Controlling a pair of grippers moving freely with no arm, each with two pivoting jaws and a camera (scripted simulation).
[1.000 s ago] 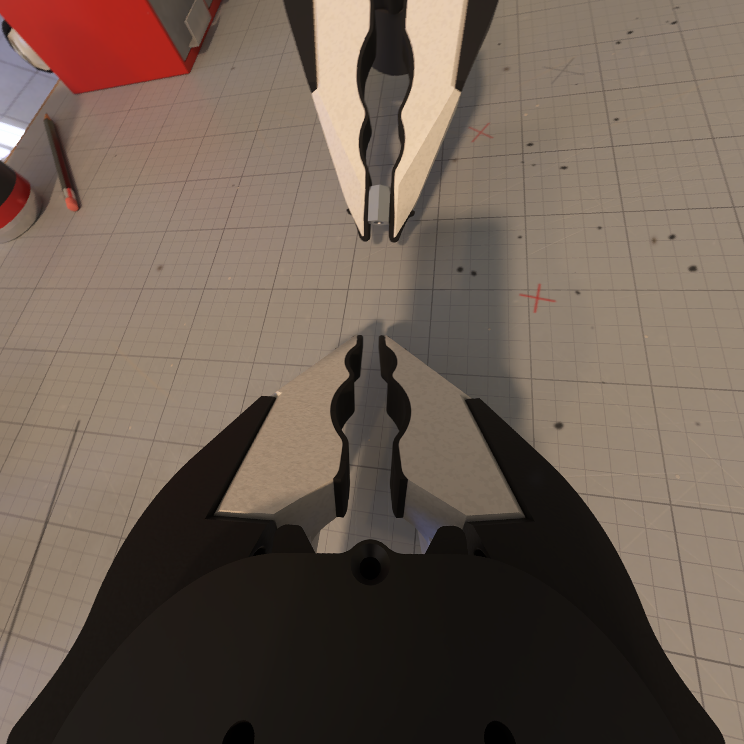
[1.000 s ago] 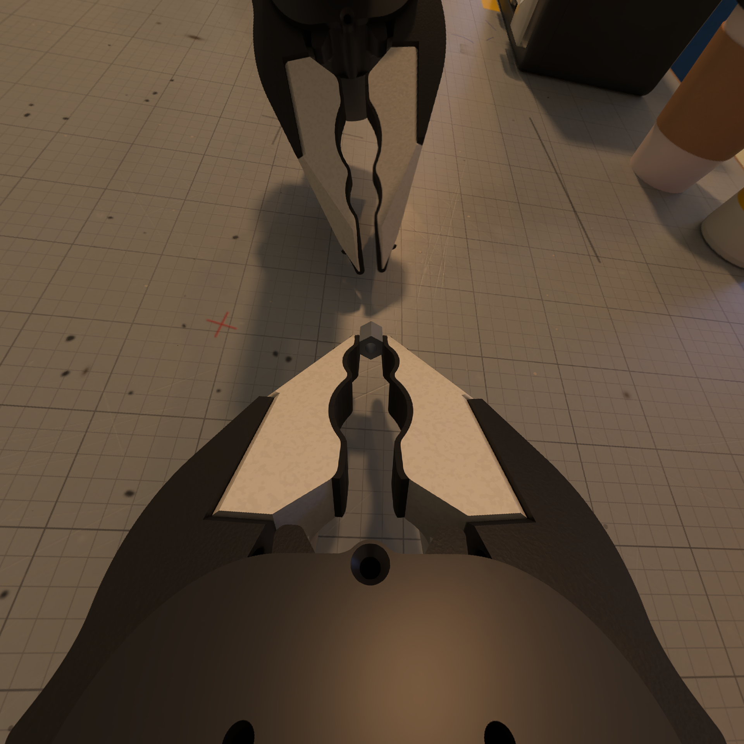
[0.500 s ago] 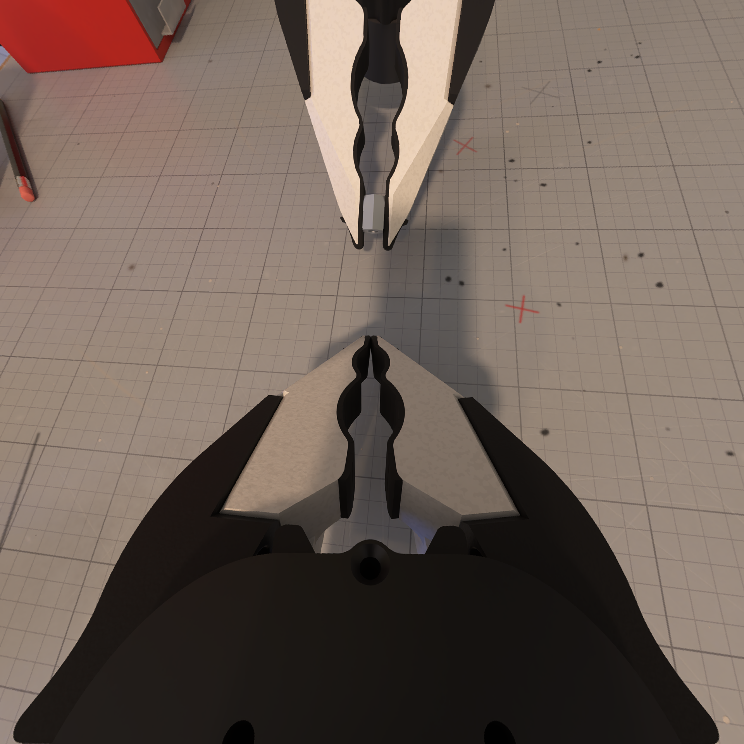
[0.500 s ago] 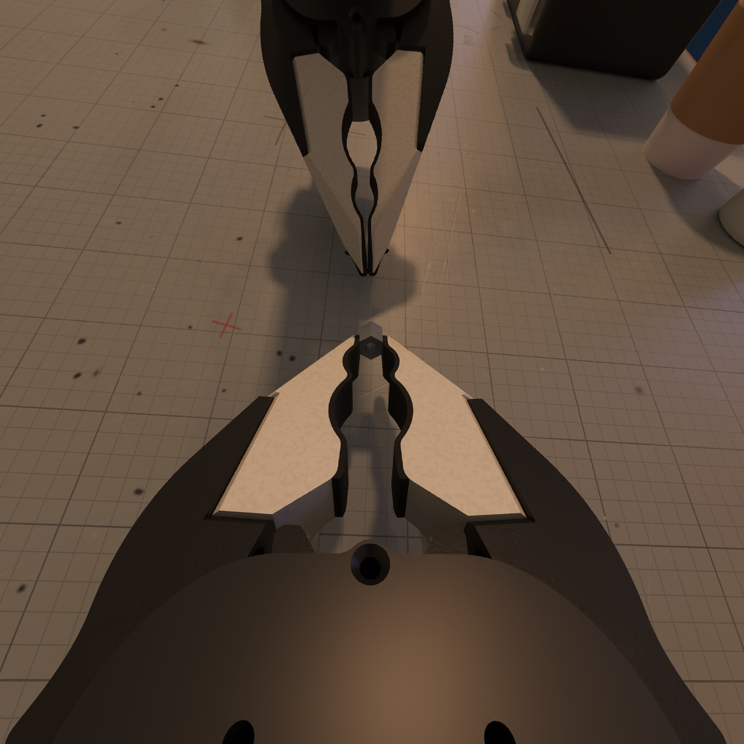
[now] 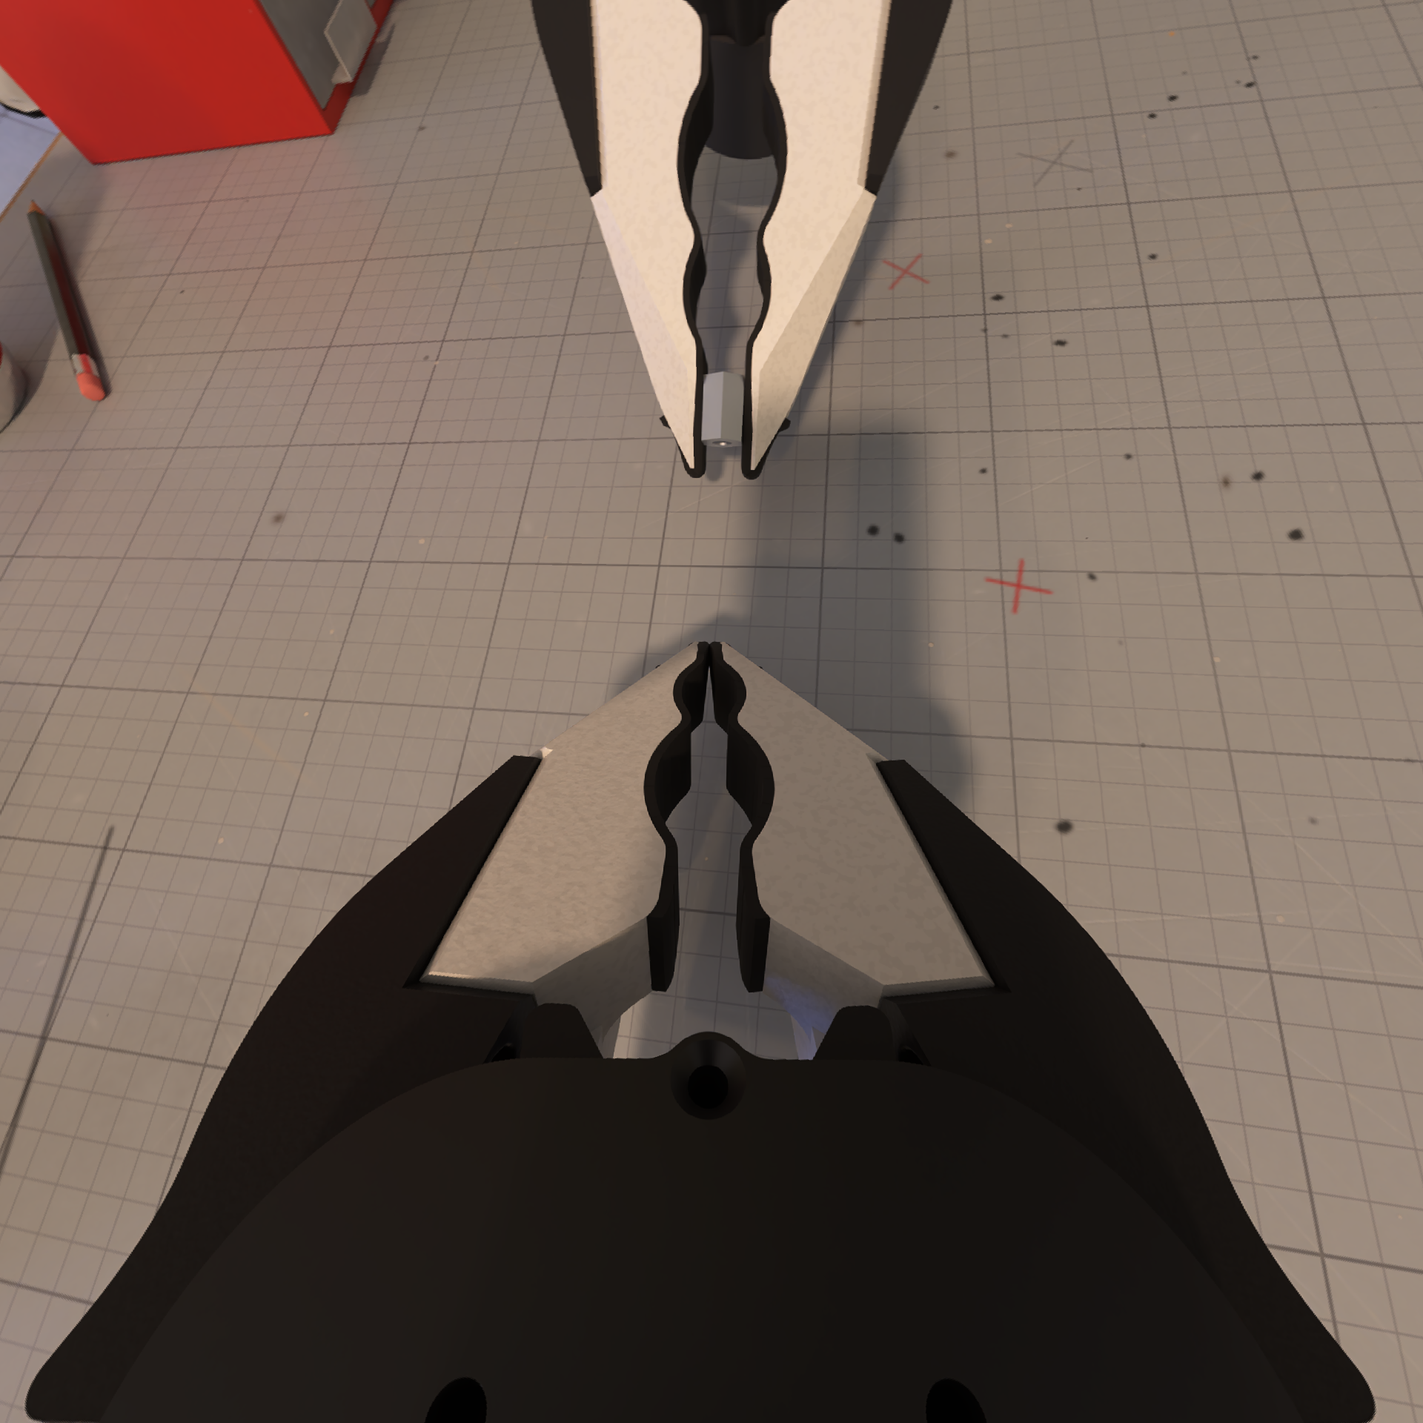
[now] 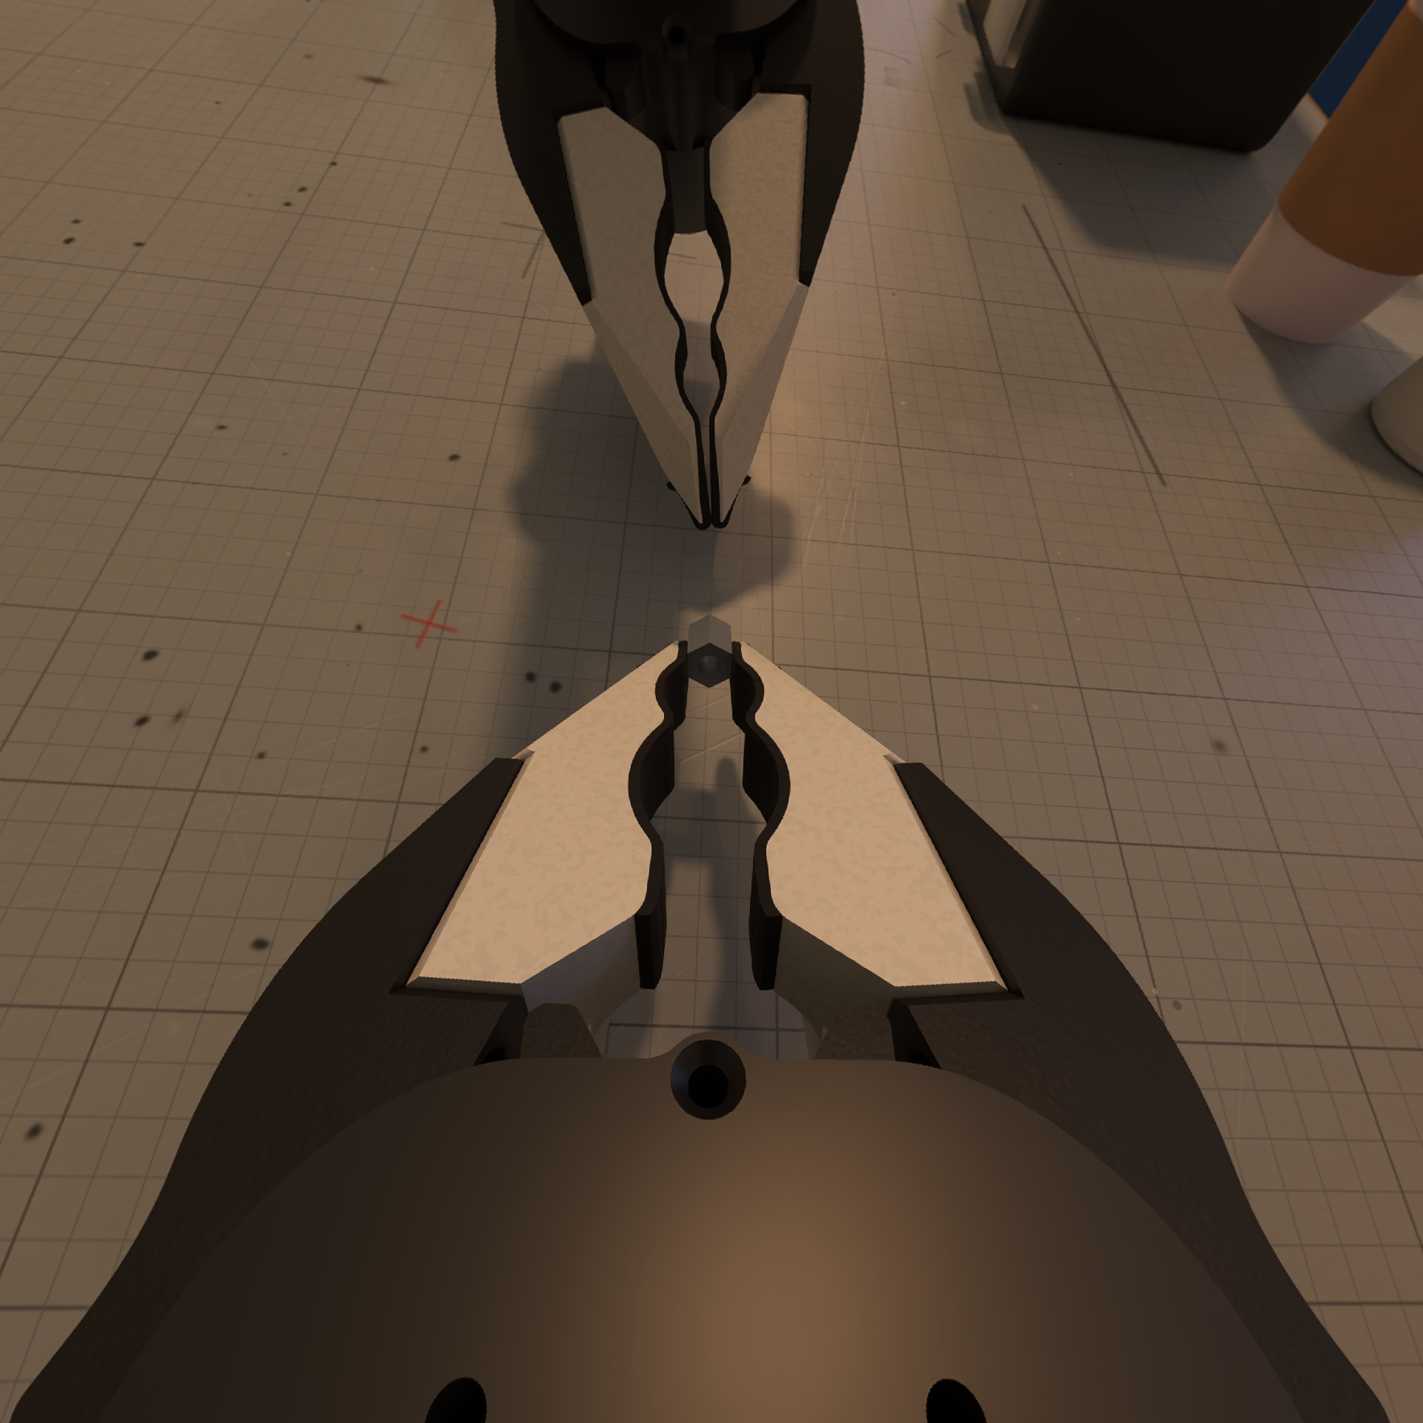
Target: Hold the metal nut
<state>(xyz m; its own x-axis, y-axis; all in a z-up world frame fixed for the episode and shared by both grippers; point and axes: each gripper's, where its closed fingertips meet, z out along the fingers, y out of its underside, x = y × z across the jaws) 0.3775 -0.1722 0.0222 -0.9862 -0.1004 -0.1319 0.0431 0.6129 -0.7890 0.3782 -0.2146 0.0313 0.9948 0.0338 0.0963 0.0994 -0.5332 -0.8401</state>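
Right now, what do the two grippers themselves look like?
Both match: the left gripper and right gripper have rounded black bodies, black side arms, and pale speckled wedge-shaped fingers with wavy black inner edges. No cables, sleeves or markings are visible.

grippers 2 [image 5: 707, 645] [image 6: 707, 647] | metal nut 1 [image 5: 719, 408] | red box 1 [image 5: 169, 69] | pencil 1 [image 5: 65, 300]

red box [image 5: 177, 69] cut off top-left, orange-white cylinder [image 6: 1340, 200] cut off at right edge

In the left wrist view, the nut [image 5: 719, 416] is held at 12 o'clock above the worktop [image 5: 385, 616], a box [image 5: 169, 69] set at 10 o'clock.
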